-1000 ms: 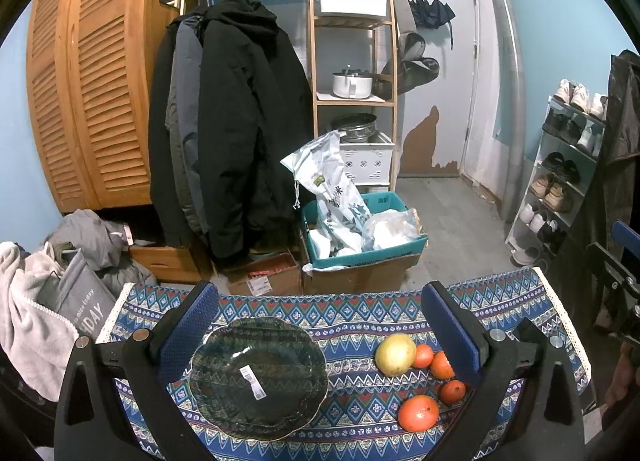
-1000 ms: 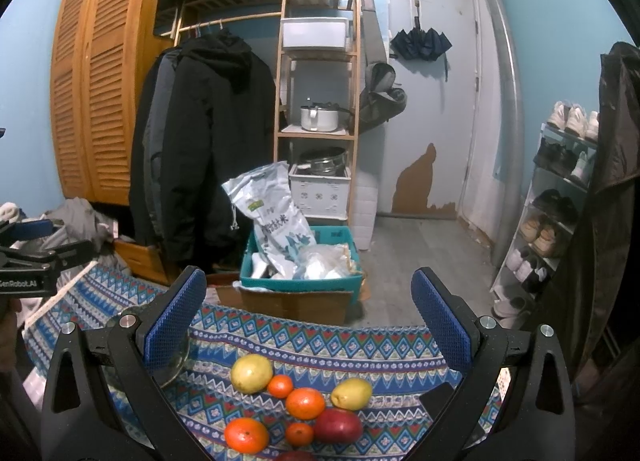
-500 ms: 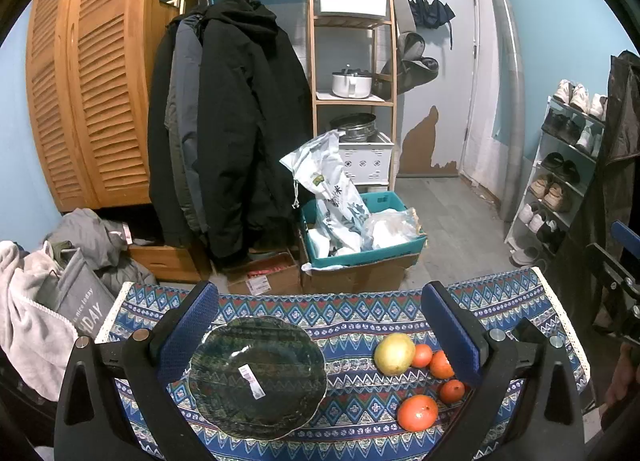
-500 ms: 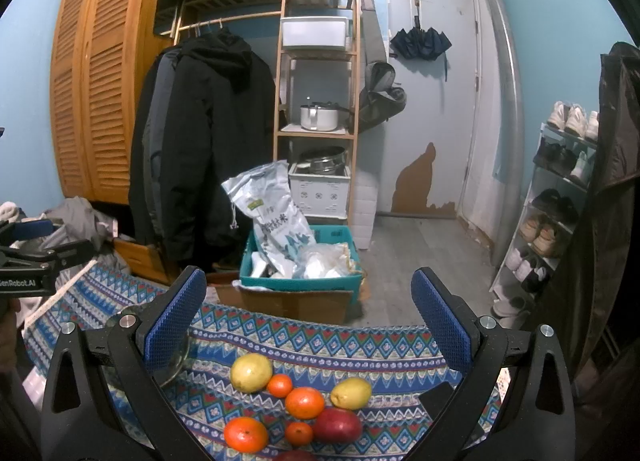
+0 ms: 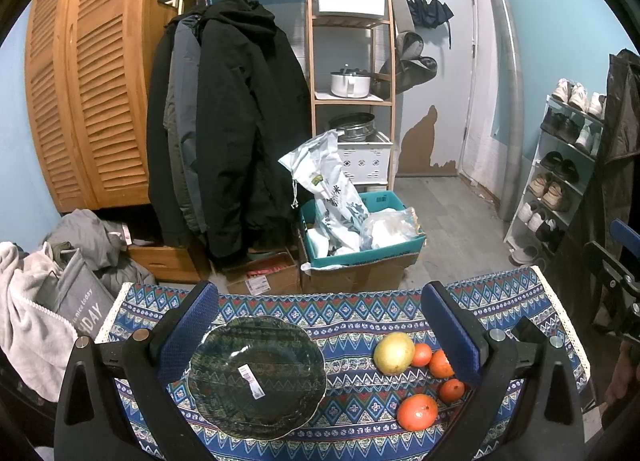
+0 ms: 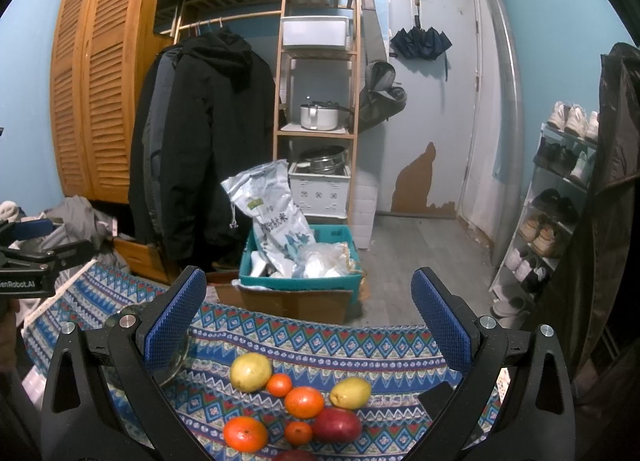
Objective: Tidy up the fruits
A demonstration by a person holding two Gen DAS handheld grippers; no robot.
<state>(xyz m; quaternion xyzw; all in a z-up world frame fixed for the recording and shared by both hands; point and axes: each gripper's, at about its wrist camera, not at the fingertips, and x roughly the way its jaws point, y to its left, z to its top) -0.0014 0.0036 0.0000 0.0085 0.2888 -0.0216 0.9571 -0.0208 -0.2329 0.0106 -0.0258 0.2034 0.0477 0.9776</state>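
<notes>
right gripper (image 6: 304, 325): released, nothing held, poised directly over the fruit cluster (image 6: 296, 401) | fruit: lying loose toward the right end of the patterned cloth (image 6: 360, 337), near its front edge | left gripper (image 5: 316, 329): released, hovering over the empty plate (image 5: 256, 379) toward the left end | judgement: right gripper is nearer the fruit; plate lies leftward.

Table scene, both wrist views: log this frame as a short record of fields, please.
surface: patterned cloth
plate: dark glass plate, empty, sticker inside
fruit: loose cluster on the cloth right of the plate; yellow-green fruit, oranges, red fruit
left gripper: open, holding nothing
right gripper: open, holding nothing
</notes>
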